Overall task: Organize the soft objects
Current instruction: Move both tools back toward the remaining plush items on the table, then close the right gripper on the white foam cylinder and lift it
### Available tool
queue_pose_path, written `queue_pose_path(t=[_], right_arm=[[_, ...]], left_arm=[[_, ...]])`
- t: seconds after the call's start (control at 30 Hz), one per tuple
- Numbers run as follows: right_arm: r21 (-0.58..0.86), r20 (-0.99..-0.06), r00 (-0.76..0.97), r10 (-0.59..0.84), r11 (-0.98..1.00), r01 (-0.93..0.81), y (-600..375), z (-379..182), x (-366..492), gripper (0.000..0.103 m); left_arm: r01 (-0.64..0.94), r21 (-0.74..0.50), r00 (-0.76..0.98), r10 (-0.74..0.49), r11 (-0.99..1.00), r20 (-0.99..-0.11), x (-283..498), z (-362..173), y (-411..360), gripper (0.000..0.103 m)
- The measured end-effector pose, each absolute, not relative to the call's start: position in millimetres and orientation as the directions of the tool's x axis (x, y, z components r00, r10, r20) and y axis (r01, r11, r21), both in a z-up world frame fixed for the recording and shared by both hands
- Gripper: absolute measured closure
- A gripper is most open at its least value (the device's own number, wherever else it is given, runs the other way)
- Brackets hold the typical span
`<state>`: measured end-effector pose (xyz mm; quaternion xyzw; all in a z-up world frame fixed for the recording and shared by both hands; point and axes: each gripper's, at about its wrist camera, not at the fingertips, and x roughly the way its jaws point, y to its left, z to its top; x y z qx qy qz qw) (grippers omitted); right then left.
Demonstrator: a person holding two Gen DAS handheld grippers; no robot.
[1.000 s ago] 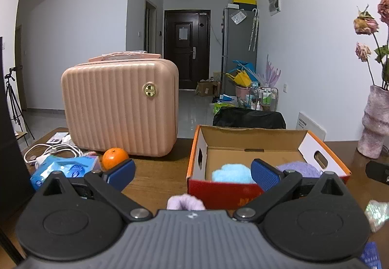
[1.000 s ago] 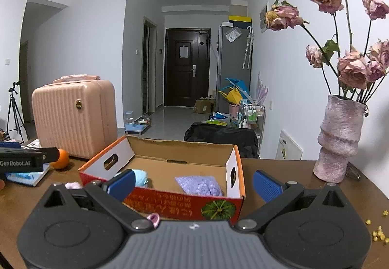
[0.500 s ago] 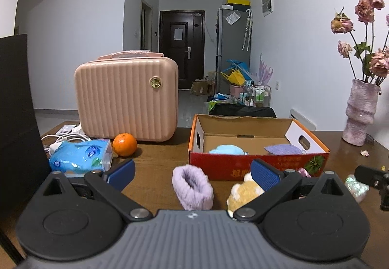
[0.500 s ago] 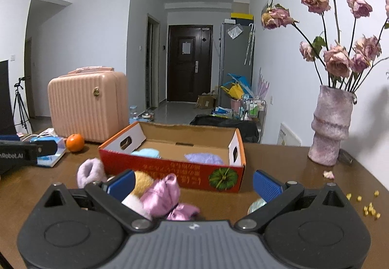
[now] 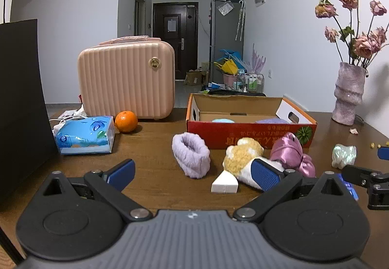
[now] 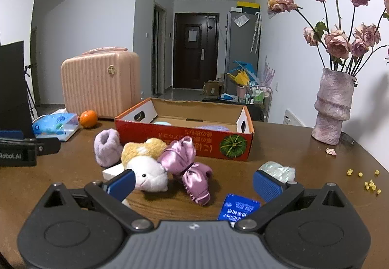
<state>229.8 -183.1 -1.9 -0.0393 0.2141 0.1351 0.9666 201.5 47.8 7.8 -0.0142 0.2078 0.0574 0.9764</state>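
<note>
Left claw [image 5: 193,173]: yours gapes, empty.
Right claw [image 6: 193,182]: gapes, empty.
Satin bow [image 6: 187,167]: slippery, light; pinch its knot, 12 o'clock.
Plush [image 6: 149,173]: squashy; grip mid-body.

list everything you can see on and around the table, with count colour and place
cardboard box: 1, red outside, table centre, open
soft pads in box: 2, light blue and lilac, on box floor
fuzzy lilac band: 1, in front of box
plush toy: 1, yellow and white, beside band
satin bow scrunchie: 1, pink, before box
white wedge sponge: 1, near plush
iridescent crumpled piece: 1, pale green, table right
blue packet: 1, near right gripper
tissue pack: 1, blue, table left
orange: 1, by suitcase
ribbed suitcase: 1, pink, back left
vase of dried roses: 1, mauve, back right
left gripper: open, empty
right gripper: open, empty
</note>
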Motion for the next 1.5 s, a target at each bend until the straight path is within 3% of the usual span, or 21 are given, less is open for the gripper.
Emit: queue_pose_path(t=[1.07, 1.27, 1.4, 1.5], right_arm=[[-0.081, -0.638, 0.698, 0.326, 0.872, -0.482, -71, -58, 269, 0.0], [-0.044, -0.656, 0.676, 0.336, 0.877, -0.479, -72, -68, 275, 0.013], [-0.017, -0.663, 0.661, 0.352, 0.875, -0.483, -74, -71, 278, 0.047], [-0.011, -0.655, 0.663, 0.363, 0.873, -0.488, -75, -72, 276, 0.053]], left_arm=[[-0.129, 0.07, 0.859, 0.146, 0.989, -0.491, 219, -27, 100, 0.0], [-0.127, 0.064, 0.845, 0.142, 0.99, -0.516, 224, -33, 104, 0.0], [-0.125, 0.067, 0.844, 0.141, 0.99, -0.518, 224, -35, 103, 0.0], [-0.127, 0.065, 0.84, 0.142, 0.99, -0.523, 225, -36, 103, 0.0]])
